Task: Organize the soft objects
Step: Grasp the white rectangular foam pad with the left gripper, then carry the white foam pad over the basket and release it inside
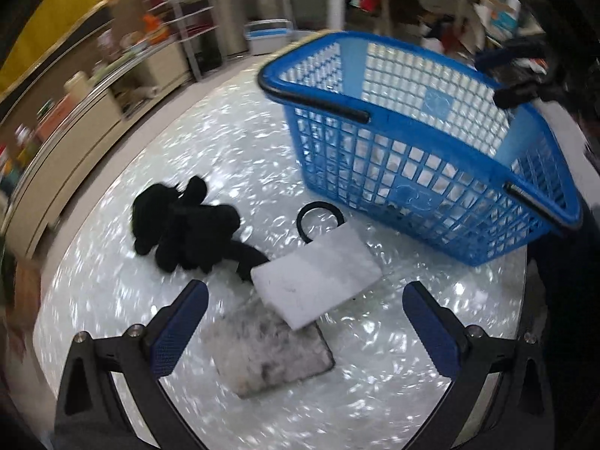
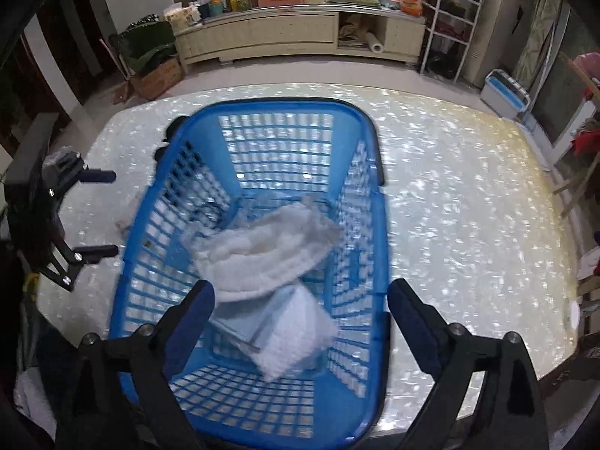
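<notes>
A blue mesh basket (image 2: 380, 247) stands on the shiny pearl-white table (image 2: 468, 206). Inside it are a fluffy white cloth (image 2: 262, 243), blurred, and a flat white pad (image 2: 296, 341). My right gripper (image 2: 302, 288) hovers open above the basket, with nothing pressed between its pads. In the left wrist view the basket (image 1: 375, 172) is at the upper right. A black plush toy (image 1: 183, 225), a black ring (image 1: 319, 210), a white foam block (image 1: 318, 281) and a grey mottled flat pad (image 1: 270, 348) lie on the table. My left gripper (image 1: 305, 292) stands open over the foam block.
A long cream cabinet (image 2: 285, 33) crowded with jars and boxes runs along the far wall, beside a white wire rack (image 2: 450, 26). A cardboard box (image 2: 157, 75) sits on the floor. The left gripper (image 2: 101, 213) shows at the basket's left side.
</notes>
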